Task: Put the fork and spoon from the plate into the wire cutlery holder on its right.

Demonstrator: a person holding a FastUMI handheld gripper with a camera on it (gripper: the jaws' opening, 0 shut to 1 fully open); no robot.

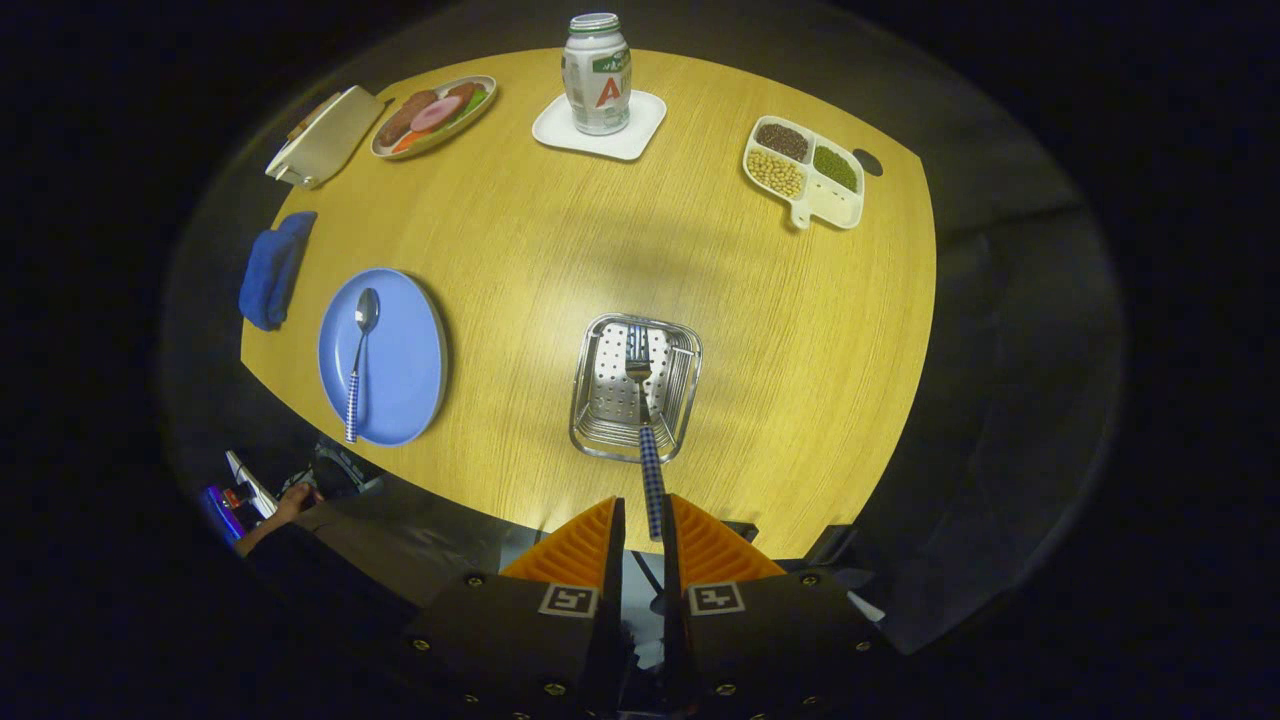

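The gripper hung high above the near edge of the wooden table, its two fingers nearly closed. The checked handle of the fork ran up through the narrow gap between them; the handle lay against the right finger, but whether the left one pressed on it too could not be told. The fork pointed away from the fingers, its tines over the open top of the wire cutlery holder, which stood on the table just ahead of the fingertips.

Left of the holder lay the blue plate, with the spoon resting on it, bowl toward the far side and checked handle reaching over the plate's near rim. Farther left of the holder, past the plate, a folded blue cloth sat at the table's edge. Beyond the holder, at the far side, a white bottle stood on a white coaster. Beyond and right of the holder was a divided dish of beans; beyond and left, an oval plate of food beside a pale box.
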